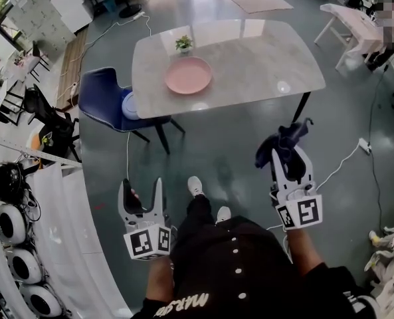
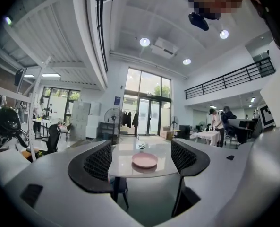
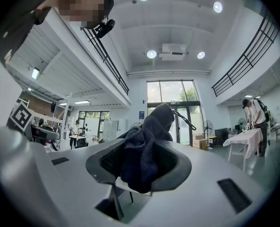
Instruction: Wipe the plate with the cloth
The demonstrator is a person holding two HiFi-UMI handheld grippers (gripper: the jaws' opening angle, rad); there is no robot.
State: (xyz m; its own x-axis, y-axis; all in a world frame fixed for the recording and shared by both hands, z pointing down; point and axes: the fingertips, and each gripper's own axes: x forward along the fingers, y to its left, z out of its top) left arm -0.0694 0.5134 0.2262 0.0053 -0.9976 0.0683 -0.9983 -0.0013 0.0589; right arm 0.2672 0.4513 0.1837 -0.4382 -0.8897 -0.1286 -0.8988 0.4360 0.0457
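Right gripper (image 1: 288,157) pinches a dark blue cloth (image 3: 140,157), which bunches up and hides its jaw tips. Left gripper (image 1: 142,190) is spread wide and holds nothing. Well ahead of both, a pink plate (image 1: 189,75) sits on a table (image 1: 263,65), beside what seems to be a small plant (image 1: 183,43).

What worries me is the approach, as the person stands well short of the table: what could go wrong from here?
The dark blue cloth hangs loosely bunched from the right gripper; it could slip during wiping.
The round pink plate sits unheld on the glossy table; it may slide toward the small potted plant unless the open left gripper steadies it.
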